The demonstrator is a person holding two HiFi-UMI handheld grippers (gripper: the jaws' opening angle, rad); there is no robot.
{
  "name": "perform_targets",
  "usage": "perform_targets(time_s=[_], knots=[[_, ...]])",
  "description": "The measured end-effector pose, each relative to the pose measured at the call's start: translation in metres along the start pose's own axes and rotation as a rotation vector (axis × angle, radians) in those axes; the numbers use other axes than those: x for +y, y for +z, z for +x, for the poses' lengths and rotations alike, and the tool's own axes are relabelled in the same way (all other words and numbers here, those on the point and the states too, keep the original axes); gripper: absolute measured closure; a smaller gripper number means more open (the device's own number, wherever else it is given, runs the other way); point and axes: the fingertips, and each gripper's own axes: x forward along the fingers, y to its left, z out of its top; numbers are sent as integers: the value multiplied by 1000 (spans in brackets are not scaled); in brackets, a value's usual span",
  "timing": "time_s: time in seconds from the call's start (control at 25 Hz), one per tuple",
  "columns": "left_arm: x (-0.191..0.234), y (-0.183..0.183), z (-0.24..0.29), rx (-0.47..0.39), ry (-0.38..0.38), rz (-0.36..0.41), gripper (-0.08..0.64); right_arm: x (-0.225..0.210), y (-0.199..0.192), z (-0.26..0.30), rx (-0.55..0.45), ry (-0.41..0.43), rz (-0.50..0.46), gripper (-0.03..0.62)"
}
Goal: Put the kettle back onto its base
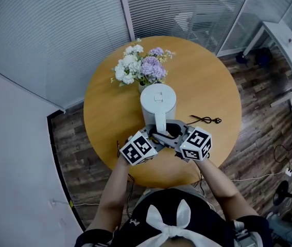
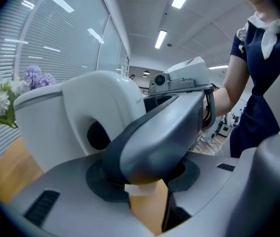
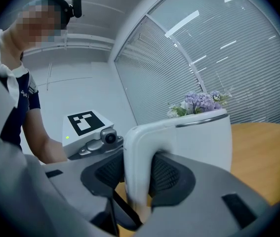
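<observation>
A white bow on a dark dress is being seen closest in the head view. Two arms are being stretched out over the round wooden table. The left gripper and the right gripper are being held nose to nose at the near side of the white kettle. From up there, the jaws are mostly being hidden by the marker cubes.

The right gripper view is showing what the head view is not. There, the kettle's handle is being squeezed between the two dark pads of the right gripper.

In the left gripper view, the left gripper's jaws are being held wide apart. A grey finger of the right gripper is being seen lying between them. Whether it is being touched by those jaws cannot be told. The handle is being seen just behind that finger, outside the left jaws.

The kettle is being kept upright in the middle of the table. What is under it is being hidden in every view. A black cord is being shown only by the head view, lying on the table just right of the kettle. Farther back, white and purple flowers are being shown right behind the kettle, and window blinds are being seen past the table.
</observation>
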Motion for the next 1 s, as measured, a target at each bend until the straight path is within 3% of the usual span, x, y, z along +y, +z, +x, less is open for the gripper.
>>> perform_targets(time_s=[0.52,1.0], knots=[[-14,-23,12,64,16,22,400,11,-24,-6,62,-10,-52,419],[-19,-29,16,60,58,31,402,16,-36,-9,91,-16,-72,420]])
